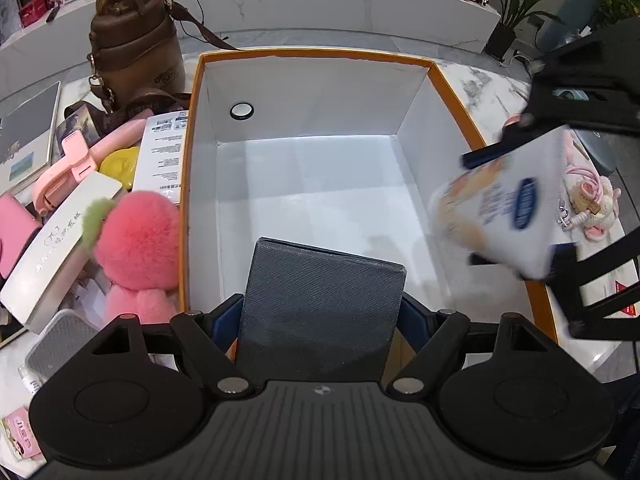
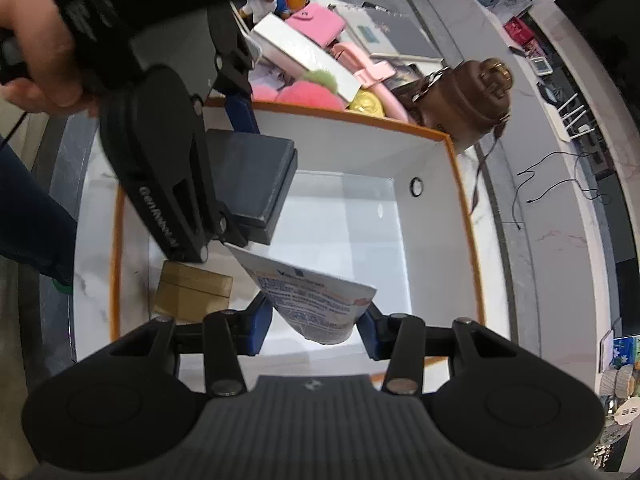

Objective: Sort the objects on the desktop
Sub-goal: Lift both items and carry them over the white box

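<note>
With the left hand-held gripper [image 1: 320, 312] clamped on a grey case [image 1: 320, 300] and the right hand-held gripper [image 2: 314, 320] pinching a white packet [image 2: 316, 300], both over the orange-rimmed box [image 1: 312, 53], they risk colliding, jarring either loose onto the desk [image 1: 480, 80].

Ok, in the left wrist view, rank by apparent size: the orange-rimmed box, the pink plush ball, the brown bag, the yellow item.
1. Orange-rimmed box
2. Brown bag and pink plush ball: look alike, and the ball sits nearer the camera, so unranked
3. Yellow item, partly hidden
</note>
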`<state>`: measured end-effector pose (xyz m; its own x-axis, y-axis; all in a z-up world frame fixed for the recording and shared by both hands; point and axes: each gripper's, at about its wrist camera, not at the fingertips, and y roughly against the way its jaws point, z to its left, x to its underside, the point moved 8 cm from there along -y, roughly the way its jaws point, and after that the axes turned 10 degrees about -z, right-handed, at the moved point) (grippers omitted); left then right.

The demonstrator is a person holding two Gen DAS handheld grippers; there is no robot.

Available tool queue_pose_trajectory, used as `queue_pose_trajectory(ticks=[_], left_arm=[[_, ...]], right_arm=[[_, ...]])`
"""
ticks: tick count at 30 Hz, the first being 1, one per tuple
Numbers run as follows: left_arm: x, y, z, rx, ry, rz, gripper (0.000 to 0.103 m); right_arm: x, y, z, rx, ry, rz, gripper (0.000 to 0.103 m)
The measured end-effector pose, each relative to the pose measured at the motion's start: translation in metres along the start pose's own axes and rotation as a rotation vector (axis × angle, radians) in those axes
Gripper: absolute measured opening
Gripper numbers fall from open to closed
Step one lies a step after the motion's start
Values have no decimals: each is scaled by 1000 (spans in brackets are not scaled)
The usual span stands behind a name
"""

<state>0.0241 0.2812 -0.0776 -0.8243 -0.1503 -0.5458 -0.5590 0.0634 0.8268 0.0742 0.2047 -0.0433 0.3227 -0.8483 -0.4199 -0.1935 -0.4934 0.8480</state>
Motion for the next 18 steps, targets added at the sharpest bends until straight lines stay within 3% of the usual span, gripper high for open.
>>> queue_pose_trajectory(ticks=[6,18], left_arm=[[2,-9,-14,48,-19,22,93],[12,-24,-24,-85,-183,70,96]], right_arm=[[6,-20,-3,-40,3,-13,48],[26,-68,2,-126,57,88,48]])
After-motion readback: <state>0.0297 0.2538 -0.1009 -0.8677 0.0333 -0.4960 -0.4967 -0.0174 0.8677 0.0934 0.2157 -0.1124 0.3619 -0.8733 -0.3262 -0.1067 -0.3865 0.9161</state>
